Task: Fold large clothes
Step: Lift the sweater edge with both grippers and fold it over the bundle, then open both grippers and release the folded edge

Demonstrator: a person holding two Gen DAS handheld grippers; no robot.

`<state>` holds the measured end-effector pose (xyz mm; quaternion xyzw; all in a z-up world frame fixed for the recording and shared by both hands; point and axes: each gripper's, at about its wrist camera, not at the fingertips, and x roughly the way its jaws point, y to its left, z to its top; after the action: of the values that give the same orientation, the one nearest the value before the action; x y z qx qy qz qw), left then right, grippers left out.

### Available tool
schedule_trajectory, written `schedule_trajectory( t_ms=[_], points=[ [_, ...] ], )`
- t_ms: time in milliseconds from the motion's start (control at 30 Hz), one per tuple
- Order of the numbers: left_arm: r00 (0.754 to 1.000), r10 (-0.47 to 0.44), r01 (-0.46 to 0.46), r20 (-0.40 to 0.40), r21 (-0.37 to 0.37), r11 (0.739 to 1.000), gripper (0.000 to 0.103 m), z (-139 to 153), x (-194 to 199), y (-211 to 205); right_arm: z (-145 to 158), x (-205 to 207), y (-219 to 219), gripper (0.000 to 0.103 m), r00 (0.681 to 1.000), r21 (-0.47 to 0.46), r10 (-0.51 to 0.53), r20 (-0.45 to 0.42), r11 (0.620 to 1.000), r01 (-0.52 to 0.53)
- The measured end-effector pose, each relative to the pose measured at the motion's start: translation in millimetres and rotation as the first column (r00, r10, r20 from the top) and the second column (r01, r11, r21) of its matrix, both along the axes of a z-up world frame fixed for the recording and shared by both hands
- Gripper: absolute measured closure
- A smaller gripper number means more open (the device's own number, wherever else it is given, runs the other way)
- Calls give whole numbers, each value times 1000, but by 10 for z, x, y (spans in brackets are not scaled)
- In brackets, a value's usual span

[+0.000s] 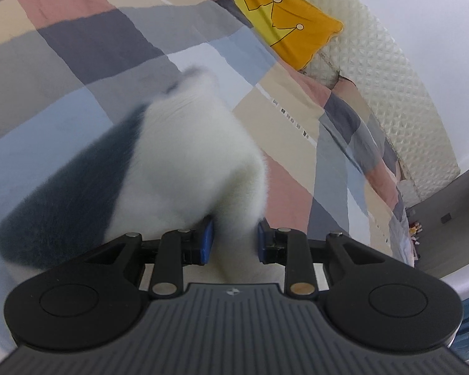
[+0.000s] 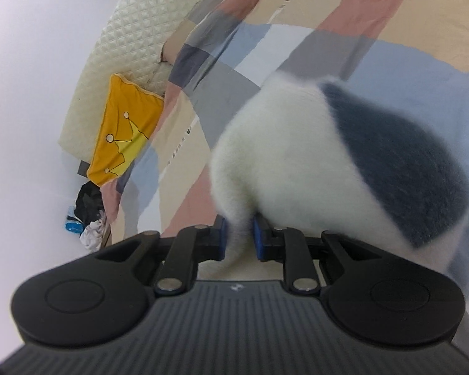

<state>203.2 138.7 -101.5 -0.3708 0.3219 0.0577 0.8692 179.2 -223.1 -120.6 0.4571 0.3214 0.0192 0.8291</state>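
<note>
Patchwork bedding point(image 1: 87, 47) in flat blocks of pink, beige, grey, pale blue and white covers the bed that fills both views. Nearest each camera, one fluffy garment point(image 1: 184, 162) bulges up from the fingers: long, soft white pile with a single large dark blue-grey patch, its edges blurred. In the left wrist view the left gripper point(image 1: 233, 242) has its two blue pads closed on a bunched white fold of that fleece, which rises from between them and hangs over the bedding. In the right wrist view the right gripper point(image 2: 239, 237) likewise pinches a narrower tuft of the same garment point(image 2: 297, 162), pads pressed into the pile; the dark patch sits to the right there. Farther off lies one orange-yellow pillow point(image 1: 281, 22) printed with a yellow crown tipped by three pale dots. Behind it runs a cream headboard point(image 1: 390, 62) quilted in small raised diamonds, against a plain white wall. Beside the bed in the right view sits a small heap of dark and white clothes point(image 2: 89, 215).
</note>
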Motion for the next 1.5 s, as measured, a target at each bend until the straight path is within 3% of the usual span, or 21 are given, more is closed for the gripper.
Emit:
schedule_trajectory(
  t_ms=[100, 200, 300, 567, 700, 733, 767, 833, 900, 967, 1067, 1233, 1367, 1500],
  points=[
    [1000, -7, 7, -1, 0, 1000, 71, -138, 118, 55, -94, 122, 6, 83, 998, -1, 20, 54, 1000, -19],
    [1000, -2, 2, -5, -24, 1000, 71, -264, 226, 104, -180, 208, -11, 85, 998, -2, 34, 61, 999, -34],
    [1000, -11, 11, -13, -2, 1000, 71, -346, 341, 97, -244, 303, -13, 85, 998, -3, 38, 55, 999, -38],
    [999, -38, 38, -7, -20, 999, 70, -371, 392, 146, -272, 354, 20, 85, 998, -17, 36, 56, 999, -35],
    [999, -43, 44, 22, -55, 998, 59, -301, 301, 162, -242, 300, -22, 80, 997, 17, 38, 69, 999, -40],
    [998, -50, 52, 33, -51, 997, 50, -271, 268, 154, -227, 287, -27, 79, 996, 19, 44, 74, 999, -46],
    [998, -57, 59, 41, -48, 997, 38, -240, 233, 142, -198, 269, -28, 75, 995, 10, 56, 80, 998, -57],
    [995, -76, 79, 63, -49, 996, 28, -179, 148, 108, -141, 243, -9, 62, 992, -4, 82, 100, 997, -82],
    [993, -89, 91, 80, -18, 996, 24, -116, 56, 46, -67, 207, 25, 34, 983, -12, 125, 134, 992, -124],
    [989, -125, 121, 80, 45, 992, 24, -58, -16, -51, 14, 164, 79, 24, 969, -17, 172, 176, 985, -172],
    [980, -186, 176, 72, 129, 976, 24, 5, -60, -216, 132, 91, 173, 22, 954, -74, 224, 200, 974, -214],
    [968, -250, 234, 34, 248, 940, 24, -4, 12, -475, 296, 37, 306, 22, 926, -270, 322, 195, 926, -265],
    [957, -291, 284, -1, 213, 935, 24, -111, 177, -502, 328, 163, 402, 25, 913, -421, 386, 130, 855, -302],
    [961, -277, 272, -24, 277, 922, 24, -107, 341, -476, 287, 370, 390, 31, 917, -486, 393, 65, 815, -314]
  ],
)
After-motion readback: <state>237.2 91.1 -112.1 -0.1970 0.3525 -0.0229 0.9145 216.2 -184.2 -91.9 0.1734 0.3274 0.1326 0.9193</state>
